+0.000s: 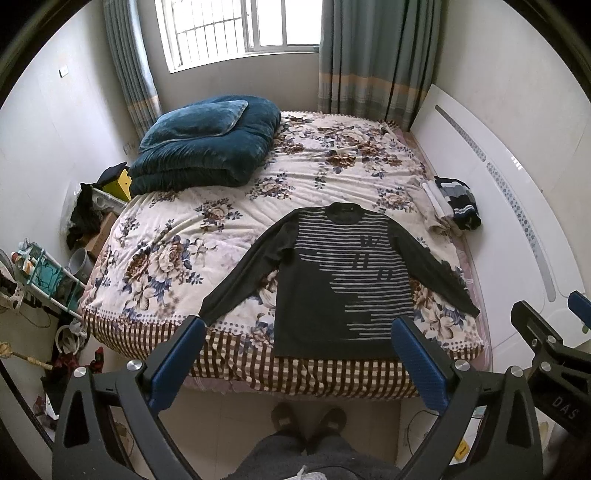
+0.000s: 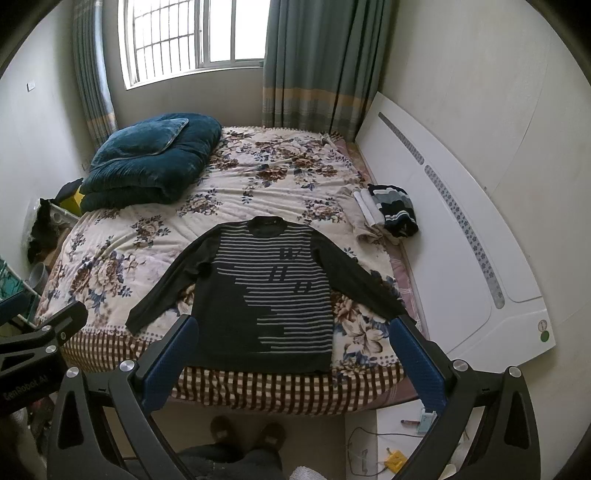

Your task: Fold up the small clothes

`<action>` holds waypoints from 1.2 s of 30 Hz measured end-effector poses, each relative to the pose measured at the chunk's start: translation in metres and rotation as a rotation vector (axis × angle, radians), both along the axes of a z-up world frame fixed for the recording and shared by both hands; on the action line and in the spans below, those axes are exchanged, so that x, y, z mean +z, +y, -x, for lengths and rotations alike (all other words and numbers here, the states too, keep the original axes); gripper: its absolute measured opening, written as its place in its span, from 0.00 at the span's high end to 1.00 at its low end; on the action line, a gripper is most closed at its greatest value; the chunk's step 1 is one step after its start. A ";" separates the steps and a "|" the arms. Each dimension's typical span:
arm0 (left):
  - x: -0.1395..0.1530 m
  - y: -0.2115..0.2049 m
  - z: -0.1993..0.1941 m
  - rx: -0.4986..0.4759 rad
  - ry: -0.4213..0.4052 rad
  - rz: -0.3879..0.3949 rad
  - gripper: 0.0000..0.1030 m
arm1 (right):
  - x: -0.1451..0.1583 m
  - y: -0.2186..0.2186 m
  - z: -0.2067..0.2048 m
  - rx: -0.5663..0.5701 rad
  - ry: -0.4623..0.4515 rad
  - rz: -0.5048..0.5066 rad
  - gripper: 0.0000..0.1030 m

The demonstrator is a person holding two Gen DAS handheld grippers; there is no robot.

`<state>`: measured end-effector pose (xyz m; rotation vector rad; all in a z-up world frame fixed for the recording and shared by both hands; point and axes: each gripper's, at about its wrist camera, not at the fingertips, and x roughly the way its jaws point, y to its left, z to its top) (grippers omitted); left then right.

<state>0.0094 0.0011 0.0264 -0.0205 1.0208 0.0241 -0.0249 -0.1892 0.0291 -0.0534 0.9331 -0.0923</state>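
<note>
Sweater (image 1: 332, 280) lies flat on the bed (image 1: 207, 236), near edge, sleeves spread. Left gripper (image 1: 299, 354) and right gripper (image 2: 291, 354) hover wide open, holding nothing. Risk: hem overhangs the edge; an uneven pinch may drag it off or bunch the sheet.

bright barred window (image 1: 236, 29), grey-green curtains (image 1: 373, 55), floral bed (image 1: 332, 162), pale walls, tiled floor (image 1: 229, 410).

My bed, covered in a cream floral quilt (image 1: 177, 236), carries a dark striped long-sleeved sweater (image 1: 332, 280) spread flat. A folded teal velvet duvet (image 1: 207, 147) lies at ten o'clock. Small folded clothes (image 1: 450, 203) sit at two.
</note>
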 end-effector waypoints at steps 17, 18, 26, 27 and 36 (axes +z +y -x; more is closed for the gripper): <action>0.001 -0.003 0.002 0.003 -0.008 -0.002 0.00 | 0.004 -0.001 0.000 -0.003 0.003 0.002 0.00; 0.003 -0.003 0.000 0.004 -0.011 -0.002 0.00 | 0.005 -0.001 -0.001 -0.003 0.003 0.003 0.00; 0.012 -0.004 -0.017 -0.006 -0.010 -0.001 0.00 | 0.007 -0.006 -0.004 -0.006 0.003 -0.003 0.00; 0.013 -0.003 -0.021 -0.007 -0.008 0.000 0.00 | 0.004 -0.007 -0.003 -0.007 0.003 -0.006 0.00; -0.004 -0.005 -0.029 -0.010 -0.044 -0.017 0.00 | -0.012 -0.012 -0.006 -0.036 0.019 -0.022 0.00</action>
